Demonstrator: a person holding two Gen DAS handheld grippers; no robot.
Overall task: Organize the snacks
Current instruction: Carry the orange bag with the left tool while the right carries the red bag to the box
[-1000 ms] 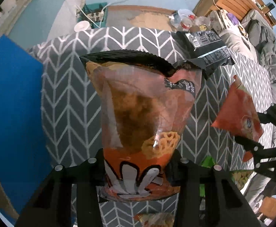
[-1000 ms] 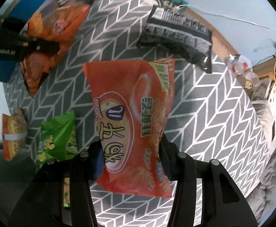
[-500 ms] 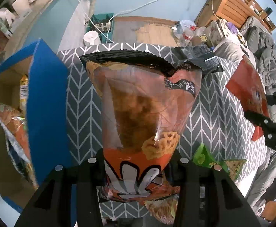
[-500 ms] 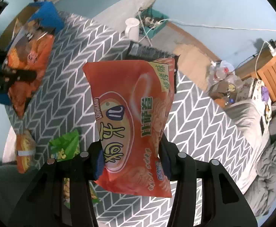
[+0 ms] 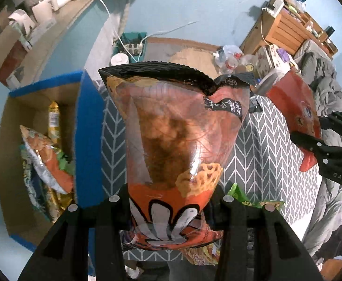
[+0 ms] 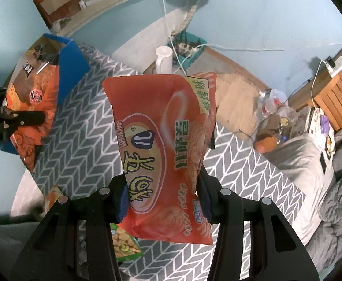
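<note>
Our left tongs (image 5: 171, 201) gripped the orange bag (image 5: 178, 140) beside the box (image 5: 89, 140); our right tongs (image 6: 162, 199) clenched the red bag (image 6: 164, 145).

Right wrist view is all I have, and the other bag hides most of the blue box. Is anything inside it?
Observer: Yes. The left wrist view looks into the blue box, and several snack bags lie piled in it.
Operator: And how is the left claw gripping its bag?
Observer: The left claw pinches the orange-and-black bag at its bottom end, and the bag stands up from the fingers.
</note>
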